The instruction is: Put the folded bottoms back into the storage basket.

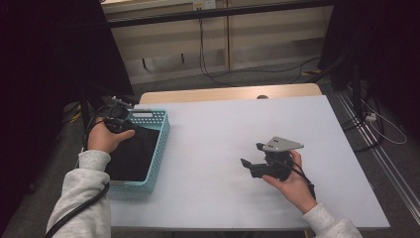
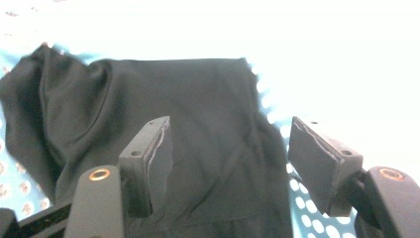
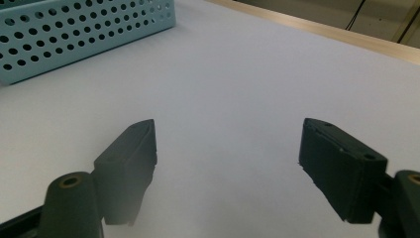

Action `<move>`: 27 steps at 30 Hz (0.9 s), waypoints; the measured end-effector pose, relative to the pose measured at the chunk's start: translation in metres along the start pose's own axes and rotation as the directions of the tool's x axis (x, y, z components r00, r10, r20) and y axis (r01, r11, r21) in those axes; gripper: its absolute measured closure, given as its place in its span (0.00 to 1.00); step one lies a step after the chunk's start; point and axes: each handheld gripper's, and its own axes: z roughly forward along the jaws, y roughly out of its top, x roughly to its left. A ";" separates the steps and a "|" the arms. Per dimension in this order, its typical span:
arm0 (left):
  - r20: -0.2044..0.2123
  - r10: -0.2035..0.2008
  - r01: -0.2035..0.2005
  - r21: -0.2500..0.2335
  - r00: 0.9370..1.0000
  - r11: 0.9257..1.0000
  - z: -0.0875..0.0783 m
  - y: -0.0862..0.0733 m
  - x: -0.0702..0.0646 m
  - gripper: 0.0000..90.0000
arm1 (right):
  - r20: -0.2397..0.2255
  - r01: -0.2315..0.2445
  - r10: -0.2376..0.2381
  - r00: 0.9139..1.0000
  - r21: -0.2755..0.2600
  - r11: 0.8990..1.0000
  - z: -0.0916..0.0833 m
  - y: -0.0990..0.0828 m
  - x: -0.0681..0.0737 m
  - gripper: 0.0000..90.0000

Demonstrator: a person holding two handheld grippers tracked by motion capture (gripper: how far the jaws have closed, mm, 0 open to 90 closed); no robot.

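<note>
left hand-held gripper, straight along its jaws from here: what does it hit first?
Most likely the black cloth lying in the blue basket. The left hand-held gripper points down at it with jaws open and nothing between them. How far above it hangs is unclear.

We see a white tabletop [image 1: 223, 134] with a wooden far edge. Beyond it, black cables [image 1: 218, 74] trail across the grey floor [image 1: 277, 74].

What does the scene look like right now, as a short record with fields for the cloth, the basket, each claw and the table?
cloth: black cloth lying folded inside the basket
basket: light blue perforated basket at the table's left edge
left claw: left claw open above the cloth, nothing between its jaws
right claw: right claw open over bare tabletop, holding nothing
table: white table, basket at its left side
</note>
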 end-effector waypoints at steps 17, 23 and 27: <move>0.083 0.082 -0.079 -0.032 0.993 0.996 0.003 0.014 -0.043 0.34 | 0.009 -0.030 0.030 1.000 0.012 0.999 -0.017 -0.011 -0.016 0.24; 0.107 0.110 -0.106 -0.039 0.988 0.994 0.007 0.014 -0.059 0.33 | 0.005 -0.028 0.027 1.000 0.028 0.999 -0.018 -0.015 -0.018 0.24; 0.125 0.114 -0.108 -0.056 0.986 0.993 0.009 0.014 -0.067 0.32 | 0.003 -0.036 0.036 0.999 0.027 0.999 -0.021 -0.017 -0.020 0.24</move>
